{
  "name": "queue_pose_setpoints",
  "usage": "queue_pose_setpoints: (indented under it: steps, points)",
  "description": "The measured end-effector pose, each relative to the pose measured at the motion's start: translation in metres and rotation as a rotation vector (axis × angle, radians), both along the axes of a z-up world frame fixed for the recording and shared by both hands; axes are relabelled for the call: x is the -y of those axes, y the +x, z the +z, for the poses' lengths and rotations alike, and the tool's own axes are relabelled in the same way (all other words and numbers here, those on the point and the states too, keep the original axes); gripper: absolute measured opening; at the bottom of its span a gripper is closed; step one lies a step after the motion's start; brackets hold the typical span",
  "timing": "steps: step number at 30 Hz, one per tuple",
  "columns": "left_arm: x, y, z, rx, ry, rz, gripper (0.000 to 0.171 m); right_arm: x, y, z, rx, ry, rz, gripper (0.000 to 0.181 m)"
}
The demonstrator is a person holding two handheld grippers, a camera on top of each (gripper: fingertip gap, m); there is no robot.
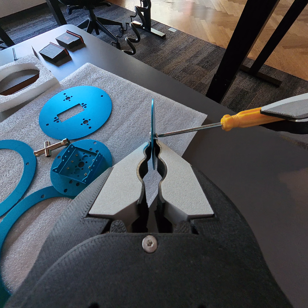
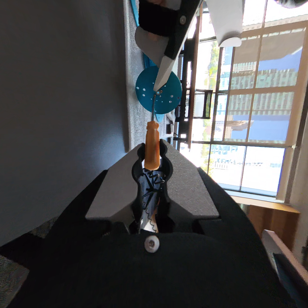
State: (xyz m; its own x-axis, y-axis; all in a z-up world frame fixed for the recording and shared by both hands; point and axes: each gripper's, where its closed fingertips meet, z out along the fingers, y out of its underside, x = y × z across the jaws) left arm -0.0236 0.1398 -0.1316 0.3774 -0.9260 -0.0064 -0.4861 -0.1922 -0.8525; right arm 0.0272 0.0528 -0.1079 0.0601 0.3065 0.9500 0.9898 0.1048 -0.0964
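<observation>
**A:** What has the left gripper (image 1: 154,143) got?

**B:** A thin blue disc (image 1: 153,133), held on edge and upright. The grey fingers (image 1: 123,180) are drawn nearly together and pinch the disc's lower rim at their tips. From the right wrist view the same blue disc (image 2: 158,91) shows its flat face, dotted with small holes, with one left finger lying across it.

**A:** And the right gripper (image 2: 152,150)?

**B:** Its fingers (image 2: 183,183) are clamped on the handle of an orange screwdriver (image 2: 152,146), gripped near the butt end, the shaft pointing straight ahead. In the left wrist view the orange screwdriver (image 1: 241,118) comes in from the right, and its metal tip meets a small screw (image 1: 155,135) on the disc just above the left fingertips.

**A:** Where is all this?

**B:** Over the near corner of a white foam sheet (image 1: 130,106) lying on a dark surface (image 1: 233,166). On the foam to the left lie a large blue plate (image 1: 75,113) with a rectangular cutout, a round blue plate carrying a square bracket (image 1: 78,165), a metal cross wrench (image 1: 51,148) resting just beside that bracket, and two blue rings (image 1: 31,160). Farther back sit two black boxes (image 1: 61,46) and a white foam block (image 1: 25,80) with an oval opening.
</observation>
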Motion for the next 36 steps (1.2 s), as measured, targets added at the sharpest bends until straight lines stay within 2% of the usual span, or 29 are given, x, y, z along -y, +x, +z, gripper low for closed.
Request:
queue_pose_setpoints:
  steps: [4,5,7,12,15,18,20,25,27,30,36]
  points:
    - [0.000,0.001,0.000,-0.012,-0.001,0.006,0.002,-0.003,0.005,0.005,0.161,0.034,0.054,0.016]
    - [0.000,0.002,0.000,-0.014,0.003,0.011,0.002,-0.003,0.005,0.005,0.157,0.027,0.054,0.016]
    - [0.000,0.002,0.000,-0.016,0.005,0.019,0.002,-0.003,0.006,0.001,0.030,-0.035,-0.007,0.016]
    - [-0.001,0.003,0.000,-0.024,0.016,0.047,0.002,0.000,0.001,-0.011,-0.596,-0.234,-0.232,0.016]
    - [-0.002,0.003,0.000,-0.025,0.019,0.057,0.002,0.000,0.000,-0.017,-0.890,-0.329,-0.308,0.016]
    - [-0.001,0.003,0.000,-0.027,0.033,0.045,0.002,0.002,-0.002,-0.018,-1.214,-0.484,-0.330,0.016]
    - [0.001,0.004,0.000,-0.038,0.064,0.026,0.002,0.004,-0.001,-0.021,-1.453,-0.649,-0.352,0.016]
    - [0.004,0.006,0.001,-0.065,0.146,-0.014,0.002,0.003,0.012,-0.014,-2.197,-1.030,-0.384,0.016]
    - [0.005,0.007,0.000,-0.074,0.167,-0.021,0.002,0.003,0.015,-0.017,-2.379,-1.101,-0.407,0.016]
    - [0.006,0.008,0.000,-0.080,0.179,-0.029,0.002,0.008,0.011,-0.022,-2.459,-1.153,-0.416,0.016]
    - [0.010,0.011,0.000,-0.074,0.160,-0.038,0.002,0.014,0.010,-0.022,-2.212,-0.993,-0.372,0.016]
